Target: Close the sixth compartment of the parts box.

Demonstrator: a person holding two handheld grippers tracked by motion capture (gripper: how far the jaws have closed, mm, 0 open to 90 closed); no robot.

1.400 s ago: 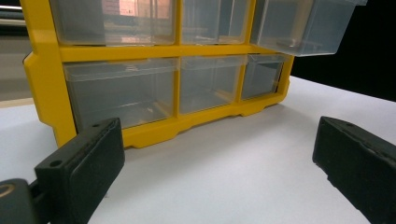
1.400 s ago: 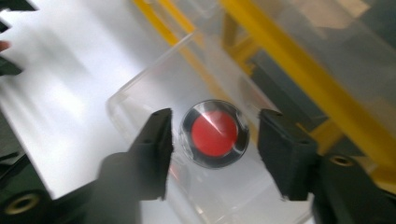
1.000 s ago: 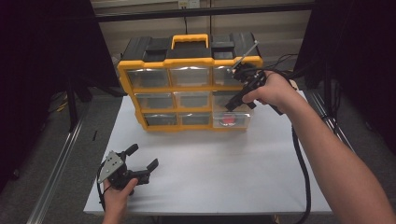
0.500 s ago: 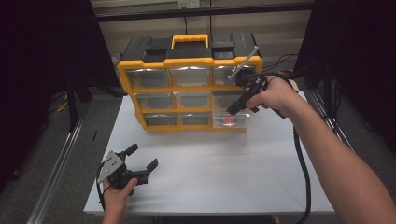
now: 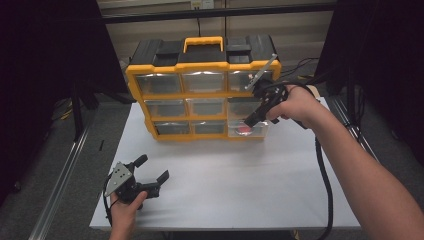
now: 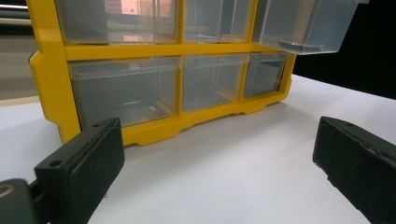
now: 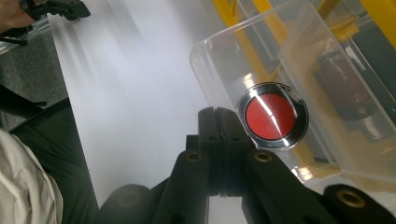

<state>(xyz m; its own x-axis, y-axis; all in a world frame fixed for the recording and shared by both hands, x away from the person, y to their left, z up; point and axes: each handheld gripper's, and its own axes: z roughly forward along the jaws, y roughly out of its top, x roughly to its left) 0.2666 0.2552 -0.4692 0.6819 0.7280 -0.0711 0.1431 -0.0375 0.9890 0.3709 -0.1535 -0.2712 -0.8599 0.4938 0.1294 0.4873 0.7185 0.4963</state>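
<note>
Two grippers are out over the white table (image 5: 240, 185), and they are doing quite different things. The right gripper (image 5: 252, 119) is up at the yellow organizer (image 5: 202, 95) that stands along the far side of the table, at its lower right corner, where a clear drawer (image 7: 280, 93) sits pulled part of the way out of its slot. In the right gripper view its two black jaws are pressed flat together with nothing between them, and their tips lie at the near rim of that drawer, just beside a round red disc (image 7: 272, 115) with a shiny ring around it that lies on the drawer's floor; from the high view the same red spot (image 5: 243, 130) shows through the drawer front. Whether the jaw tips actually touch the plastic rim I cannot tell. A darker brownish thing (image 7: 343, 91) sits deeper in behind the disc, too blurred to make out. The left gripper (image 5: 152, 175) rests low at the near left of the table, well apart from the organizer, held in the person's left hand (image 5: 125, 207); its jaws stand wide apart and hold nothing, and in the left gripper view they frame the organizer's bottom row of clear drawers (image 6: 126, 91), with the pulled-out drawer (image 6: 306, 23) jutting forward at the upper right.
</note>
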